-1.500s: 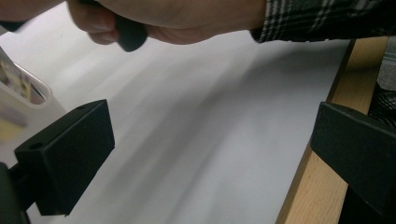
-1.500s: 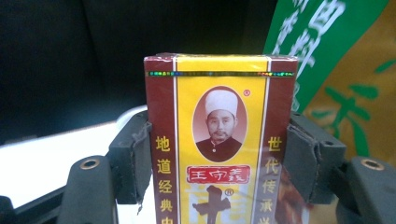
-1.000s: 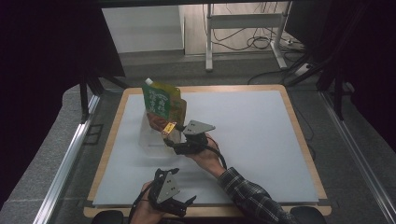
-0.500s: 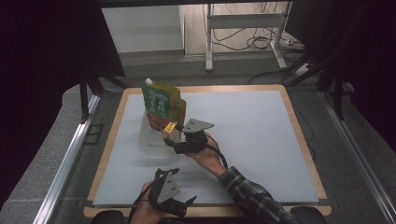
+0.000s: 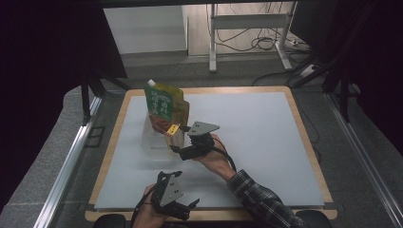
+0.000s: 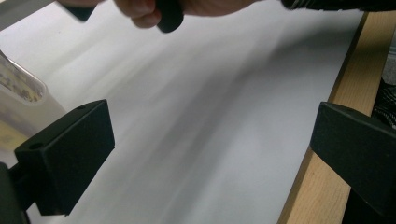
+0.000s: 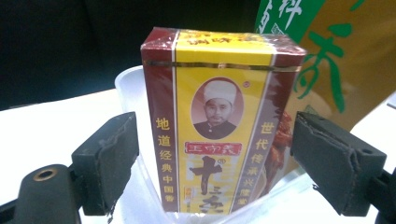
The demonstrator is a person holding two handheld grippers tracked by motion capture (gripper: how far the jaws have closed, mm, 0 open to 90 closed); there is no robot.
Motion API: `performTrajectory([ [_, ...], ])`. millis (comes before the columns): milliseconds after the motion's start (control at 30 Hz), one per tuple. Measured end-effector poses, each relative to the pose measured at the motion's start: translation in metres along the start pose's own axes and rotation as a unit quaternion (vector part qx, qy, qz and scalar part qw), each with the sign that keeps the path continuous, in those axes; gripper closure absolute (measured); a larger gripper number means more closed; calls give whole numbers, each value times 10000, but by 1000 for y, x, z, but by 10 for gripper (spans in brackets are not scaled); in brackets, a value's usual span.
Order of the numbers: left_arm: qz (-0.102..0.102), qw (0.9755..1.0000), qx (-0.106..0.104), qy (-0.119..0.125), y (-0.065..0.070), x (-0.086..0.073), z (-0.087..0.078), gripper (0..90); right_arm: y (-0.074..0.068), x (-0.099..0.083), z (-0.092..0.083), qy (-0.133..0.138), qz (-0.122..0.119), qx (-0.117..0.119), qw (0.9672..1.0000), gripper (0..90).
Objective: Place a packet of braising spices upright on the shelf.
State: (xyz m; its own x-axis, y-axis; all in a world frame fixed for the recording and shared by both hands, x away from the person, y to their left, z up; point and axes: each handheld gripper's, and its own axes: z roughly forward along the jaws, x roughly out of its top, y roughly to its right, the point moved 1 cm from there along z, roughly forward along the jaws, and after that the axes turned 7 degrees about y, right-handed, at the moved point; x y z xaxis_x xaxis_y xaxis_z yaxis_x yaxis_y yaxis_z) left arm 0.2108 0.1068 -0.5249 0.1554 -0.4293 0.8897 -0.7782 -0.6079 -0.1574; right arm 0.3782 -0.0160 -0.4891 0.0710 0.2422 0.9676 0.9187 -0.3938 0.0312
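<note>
Box: we see the red and yellow box (image 7: 219,126) standing upright, its long axis vertical, its printed front turned toward the right tool's camera. In the high view the box (image 5: 174,135) sits left of the frame's centre.
Box place: its foot stands inside the clear tub (image 7: 135,140), whose pale rim rises around the lower part of the box.
Tub: in the high view we make out the clear tub (image 5: 154,137) on the white sheet, just left of the box.
Tub contents: with the box stands a green and yellow pouch (image 5: 165,105), upright, its white spout at the upper left corner. In the right tool's view the pouch (image 7: 336,56) fills the upper right, behind the box.
Right tool: the right tool (image 7: 215,163) brackets the box with a black pad on each side; we see a gap at both pads, so it is released, and its jaws have just been opening with the box between them.
Right hand: in the high view the right tool (image 5: 178,151) lies level, pointed toward the upper left of the frame, with a plaid sleeve (image 5: 266,202) running to the lower right.
Left tool: the left tool (image 6: 210,163) is released, its pads wide apart over bare sheet.
Left hand: the left tool (image 5: 186,209) rests low at the bottom edge of the high view.
Desk: the desk (image 5: 304,137) has a wooden border around the white sheet.
</note>
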Motion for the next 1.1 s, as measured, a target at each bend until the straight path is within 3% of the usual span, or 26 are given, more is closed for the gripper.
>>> performTrajectory([
  [200, -89, 10000, 34, -3, -1, -1, 1, 0, 3, 2, -14, -189, -10, 148, 9997, 151],
  [433, -206, 9998, 43, -30, -5, -2, 0, 0, 4, 3, -30, -403, 21, 129, 9991, 118],
  [700, -206, 9998, 56, -46, -5, -2, 1, 0, 5, -4, -54, -678, 39, -20, 9977, 74],
  [933, -175, 9997, 76, -136, -6, -3, 2, 0, 13, -14, -78, -873, 214, -162, 9958, 55],
  [1100, -265, 9995, 96, -161, -7, -4, 3, 0, 19, -21, -102, -974, 327, -309, 9942, 46],
])
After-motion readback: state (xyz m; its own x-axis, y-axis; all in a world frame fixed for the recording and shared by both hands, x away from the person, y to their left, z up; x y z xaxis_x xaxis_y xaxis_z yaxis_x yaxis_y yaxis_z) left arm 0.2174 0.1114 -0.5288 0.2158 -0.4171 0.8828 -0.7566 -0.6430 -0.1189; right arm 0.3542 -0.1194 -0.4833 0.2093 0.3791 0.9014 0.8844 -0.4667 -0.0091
